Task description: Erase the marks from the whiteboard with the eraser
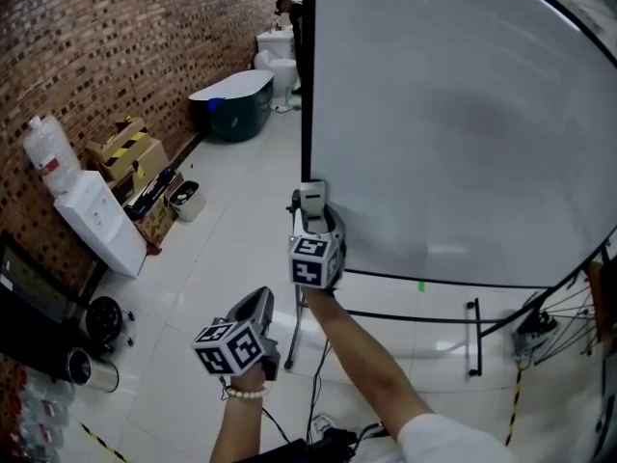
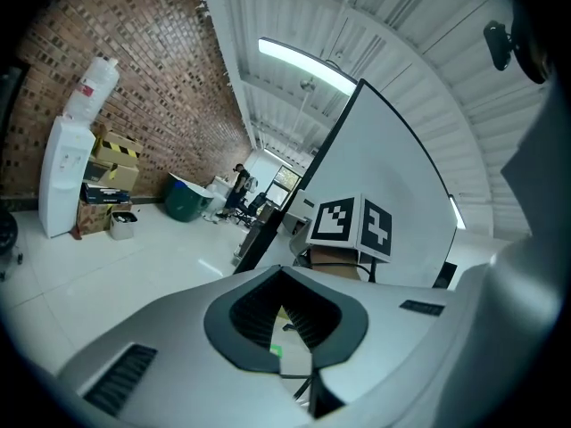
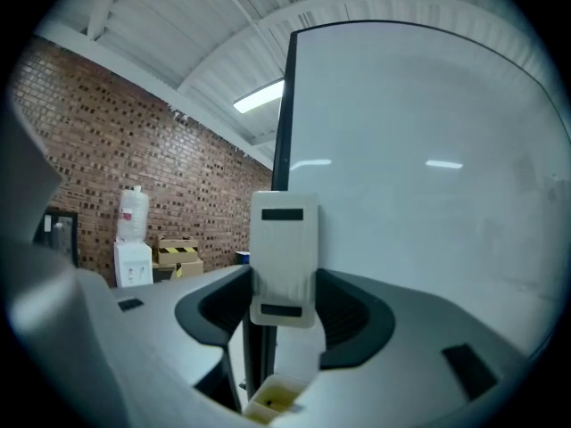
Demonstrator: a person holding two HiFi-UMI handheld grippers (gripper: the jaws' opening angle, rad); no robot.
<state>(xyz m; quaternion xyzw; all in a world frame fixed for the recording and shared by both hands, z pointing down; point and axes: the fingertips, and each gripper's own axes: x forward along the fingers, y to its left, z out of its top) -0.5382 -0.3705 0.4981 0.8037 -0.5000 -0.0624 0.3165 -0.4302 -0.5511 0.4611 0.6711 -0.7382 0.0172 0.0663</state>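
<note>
The big whiteboard [image 1: 463, 123] stands upright on the right, and in the right gripper view the whiteboard [image 3: 419, 159] fills the space ahead. It shows only faint grey smudges, no dark marks. My right gripper [image 1: 310, 210] is raised at the board's lower left corner, shut on a white block eraser [image 1: 310, 199]. The eraser [image 3: 284, 257] stands upright between the jaws, just short of the board's black left edge. My left gripper [image 1: 258, 305] hangs lower and to the left, away from the board. Seen along its own jaws, the left gripper [image 2: 290, 328] is closed with nothing held.
A brick wall runs along the left. Against it stand a water dispenser [image 1: 96, 225], cardboard boxes [image 1: 130, 152] and a dark green tub [image 1: 236, 104]. The board's black stand bar [image 1: 405, 316] crosses the white tile floor. A spoked wheel [image 1: 569, 307] sits at the right.
</note>
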